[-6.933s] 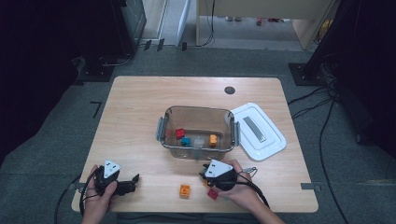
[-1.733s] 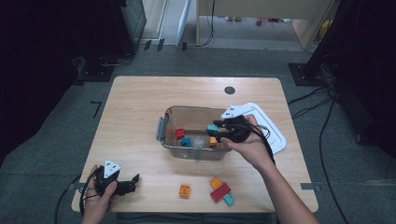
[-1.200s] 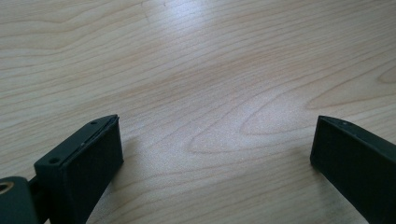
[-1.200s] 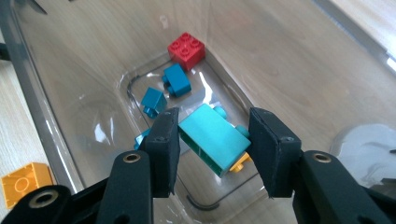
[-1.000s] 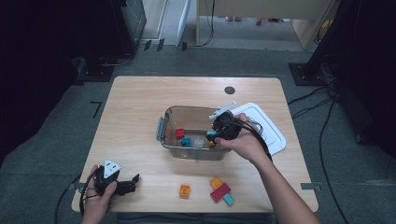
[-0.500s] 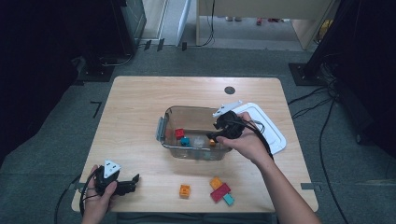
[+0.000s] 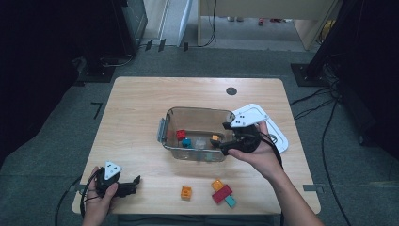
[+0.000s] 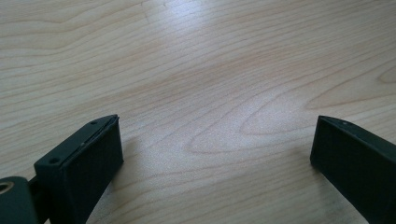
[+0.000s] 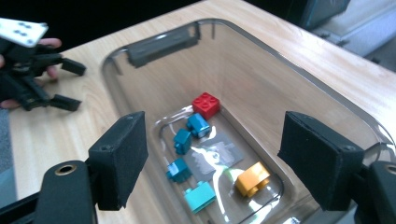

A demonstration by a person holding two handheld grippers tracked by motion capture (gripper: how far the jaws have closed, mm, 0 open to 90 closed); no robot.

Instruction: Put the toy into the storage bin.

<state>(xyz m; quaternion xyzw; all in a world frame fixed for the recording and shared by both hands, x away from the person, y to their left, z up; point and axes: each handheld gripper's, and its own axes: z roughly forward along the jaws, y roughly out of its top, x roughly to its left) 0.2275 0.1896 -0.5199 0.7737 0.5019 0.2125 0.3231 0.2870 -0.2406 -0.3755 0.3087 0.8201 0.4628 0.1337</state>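
The right gripper (image 7: 227, 142) hung over the right end of the clear plastic tub (image 7: 170, 123) in the middle of the wooden worktop (image 7: 136, 108); its jaws had just been opening, with nothing between them. Below them, on the tub's floor, lay an orange toy brick (image 9: 252, 179), beside teal bricks (image 9: 188, 139) and a red brick (image 9: 206, 104). The left gripper (image 7: 133, 184) rested at the worktop's near left corner, jaws spread wide and holding nothing.
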